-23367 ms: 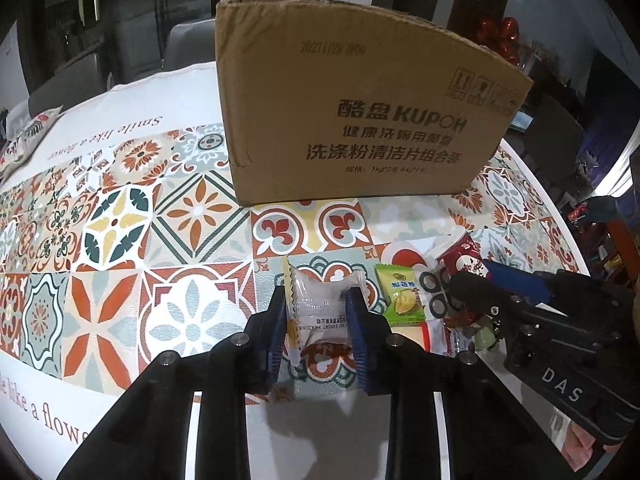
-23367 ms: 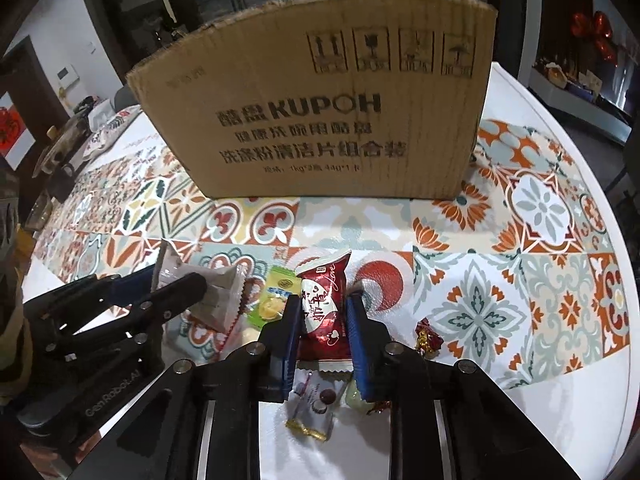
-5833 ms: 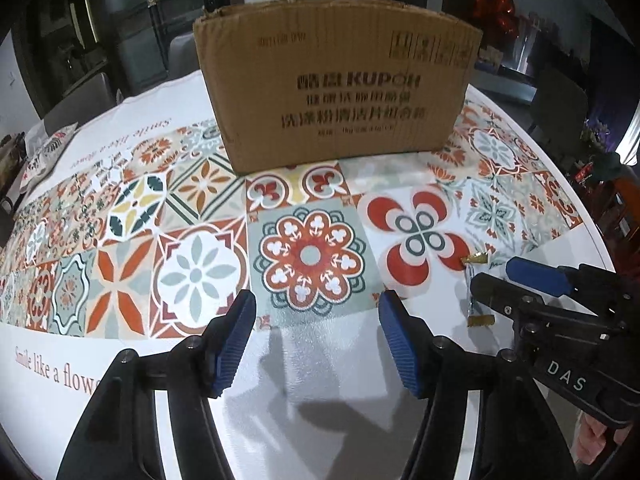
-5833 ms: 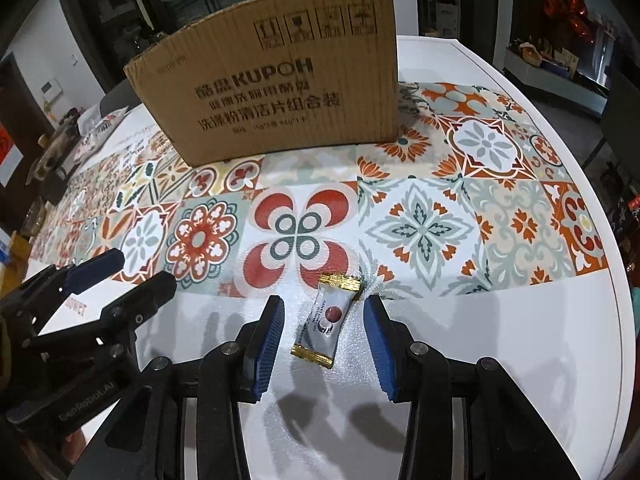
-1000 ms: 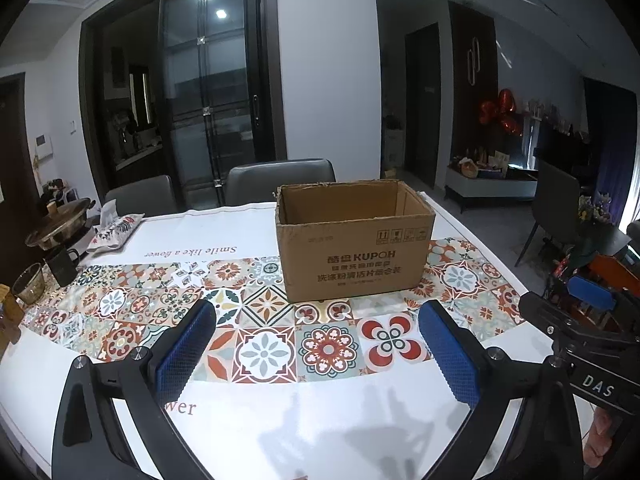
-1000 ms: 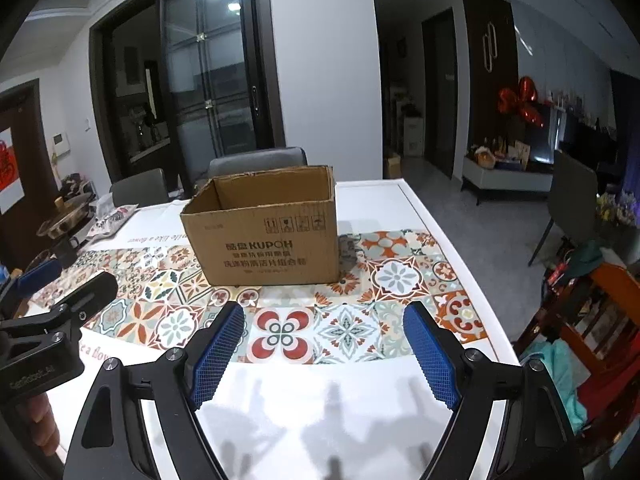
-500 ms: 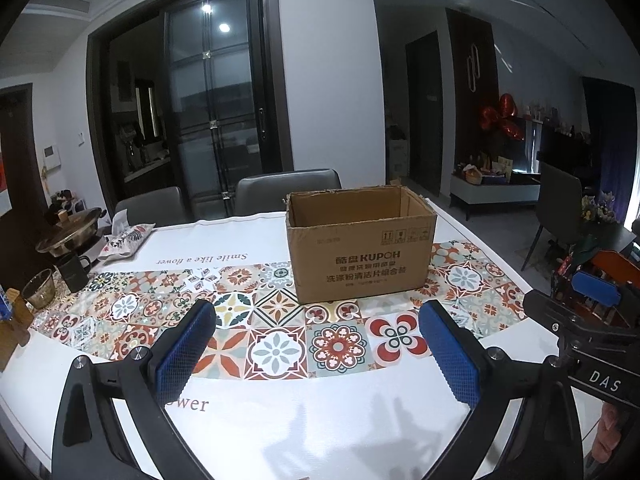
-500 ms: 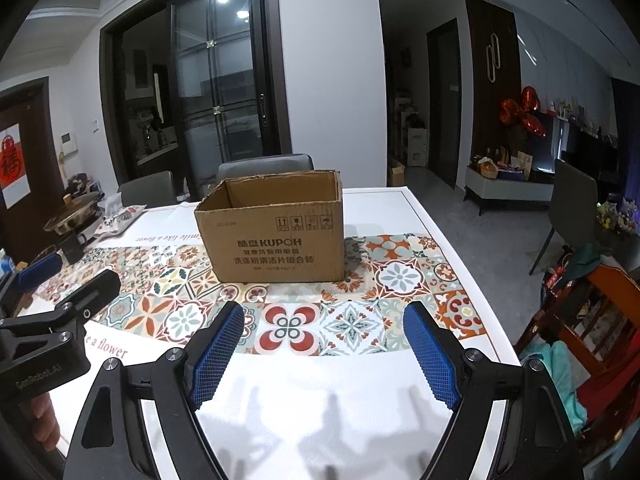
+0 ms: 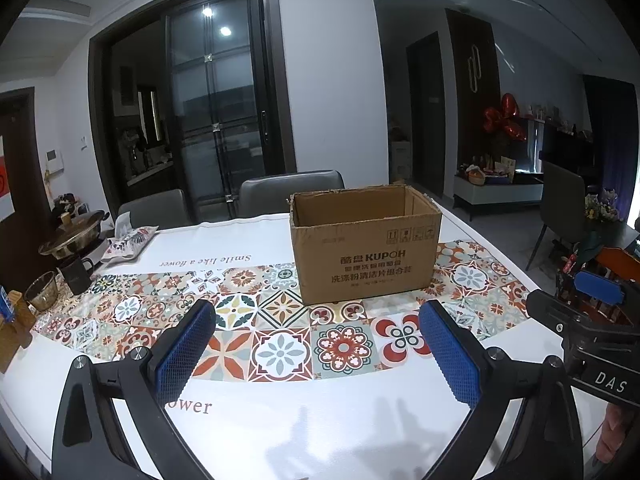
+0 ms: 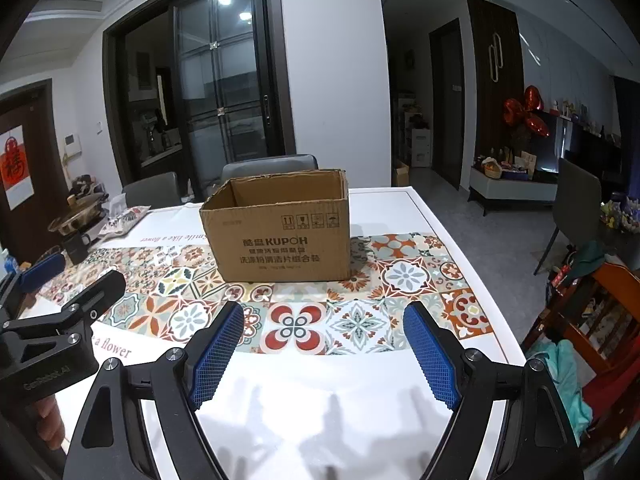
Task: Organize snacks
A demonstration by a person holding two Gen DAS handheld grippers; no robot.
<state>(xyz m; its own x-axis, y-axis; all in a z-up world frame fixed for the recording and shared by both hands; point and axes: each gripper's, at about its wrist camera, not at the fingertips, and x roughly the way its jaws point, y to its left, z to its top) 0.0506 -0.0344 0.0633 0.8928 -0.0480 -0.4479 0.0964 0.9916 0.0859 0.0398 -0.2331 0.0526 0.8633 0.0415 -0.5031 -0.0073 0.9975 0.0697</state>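
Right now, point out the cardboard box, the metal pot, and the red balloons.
cardboard box [image 9: 366, 264]: left wrist view, printed front face.
metal pot [image 9: 74, 234]: left wrist view, its brass-coloured side.
red balloons [image 10: 525, 114]: right wrist view, middle of the cluster.

Both wrist views face the cardboard box [image 9: 364, 240] from seemingly well back.

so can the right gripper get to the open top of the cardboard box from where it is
Probably yes. The right gripper is open and holds nothing, and only bare patterned tablecloth lies between it and the cardboard box. The top is open with nothing over it, though the gripper is well back, so it needs a forward reach.
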